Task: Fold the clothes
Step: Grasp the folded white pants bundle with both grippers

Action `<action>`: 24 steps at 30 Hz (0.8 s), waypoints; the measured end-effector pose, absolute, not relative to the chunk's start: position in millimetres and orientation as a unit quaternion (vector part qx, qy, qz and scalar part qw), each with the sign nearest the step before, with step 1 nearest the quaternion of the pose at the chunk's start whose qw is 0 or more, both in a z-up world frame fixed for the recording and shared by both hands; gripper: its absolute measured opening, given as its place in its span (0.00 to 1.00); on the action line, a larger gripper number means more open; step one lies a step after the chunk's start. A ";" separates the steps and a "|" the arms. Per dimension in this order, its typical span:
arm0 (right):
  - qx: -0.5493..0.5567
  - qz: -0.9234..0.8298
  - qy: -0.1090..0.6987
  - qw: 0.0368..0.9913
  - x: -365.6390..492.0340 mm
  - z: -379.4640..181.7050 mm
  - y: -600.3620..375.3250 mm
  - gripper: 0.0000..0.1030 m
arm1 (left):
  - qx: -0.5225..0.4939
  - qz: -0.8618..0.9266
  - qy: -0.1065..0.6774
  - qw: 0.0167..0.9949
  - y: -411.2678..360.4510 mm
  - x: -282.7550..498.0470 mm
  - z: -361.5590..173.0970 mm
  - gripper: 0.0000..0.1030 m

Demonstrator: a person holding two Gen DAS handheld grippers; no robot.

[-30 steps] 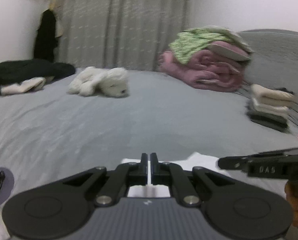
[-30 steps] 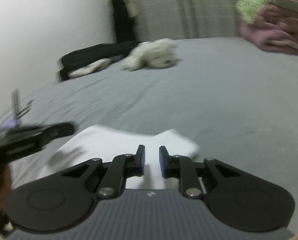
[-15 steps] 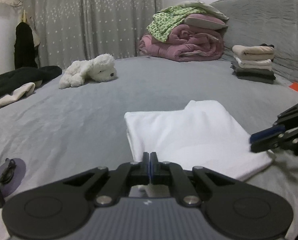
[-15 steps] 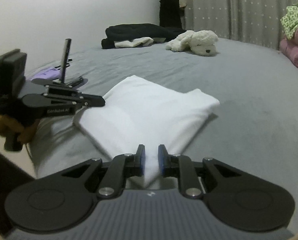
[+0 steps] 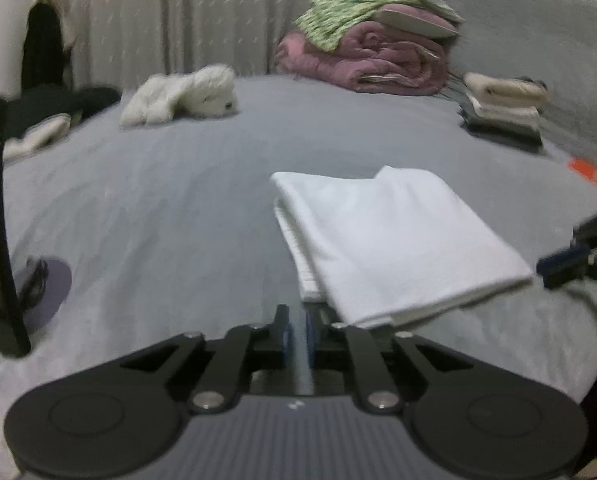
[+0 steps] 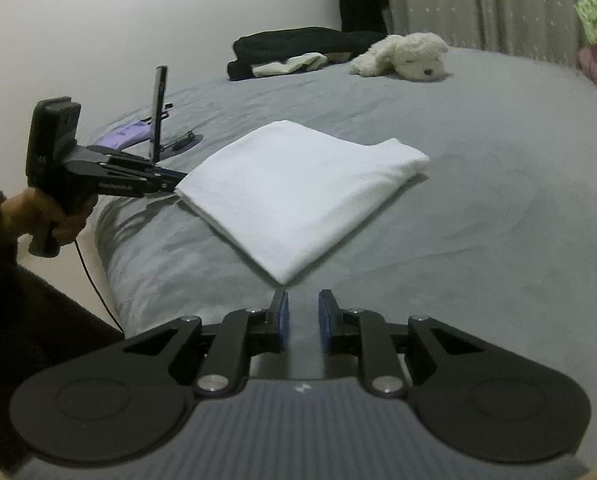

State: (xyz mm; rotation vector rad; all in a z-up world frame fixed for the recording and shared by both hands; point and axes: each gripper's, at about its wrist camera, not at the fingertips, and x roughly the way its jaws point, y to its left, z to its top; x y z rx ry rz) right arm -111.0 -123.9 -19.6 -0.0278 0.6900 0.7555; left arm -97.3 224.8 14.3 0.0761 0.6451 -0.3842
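1 folded white cloth (image 5: 394, 236), 1 plush dog (image 5: 182, 94), 2 tools (image 6: 301, 312), 1 phone stand (image 6: 159, 116).

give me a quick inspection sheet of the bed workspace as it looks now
surface: grey bedsheet, lightly creased
job's things: folded white garment lying flat; folded clothes stack by the headboard
clutter: white plush dog, black clothes pile, upright phone on stand
grippers: left tongs opening, nothing between them; right tongs opening, empty, just short of the garment's corner
cables: thin black cable hanging below the left hand
surroundings: dotted curtain, rolled pink blanket
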 end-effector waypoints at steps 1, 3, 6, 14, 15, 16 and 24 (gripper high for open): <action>-0.008 0.359 0.332 0.872 -109.4 -19.8 -127.0 0.27 | 0.027 -0.184 0.319 0.929 227.8 -94.4 16.2 0.32; 0.009 0.359 0.338 0.870 -106.8 -19.1 -132.1 0.40 | 0.006 -0.178 0.327 0.928 233.7 -88.6 20.0 0.54; 0.034 0.363 0.345 0.865 -102.0 -17.9 -135.4 0.49 | -0.006 -0.172 0.342 0.924 234.8 -80.7 21.5 0.60; 0.114 0.352 0.369 0.853 -81.8 -18.3 -140.2 0.57 | -0.012 -0.156 0.368 0.917 229.8 -63.5 25.1 0.71; 0.129 0.349 0.373 0.850 -78.1 -18.7 -141.4 0.58 | -0.016 -0.158 0.370 0.916 230.4 -62.0 26.1 0.71; 0.146 0.345 0.376 0.847 -73.5 -19.0 -142.5 0.58 | -0.020 -0.160 0.371 0.915 231.3 -60.7 27.2 0.71; 0.261 0.315 0.394 0.823 -39.0 -25.7 -145.0 0.58 | -0.126 -0.199 0.394 0.888 237.6 -32.8 22.2 0.70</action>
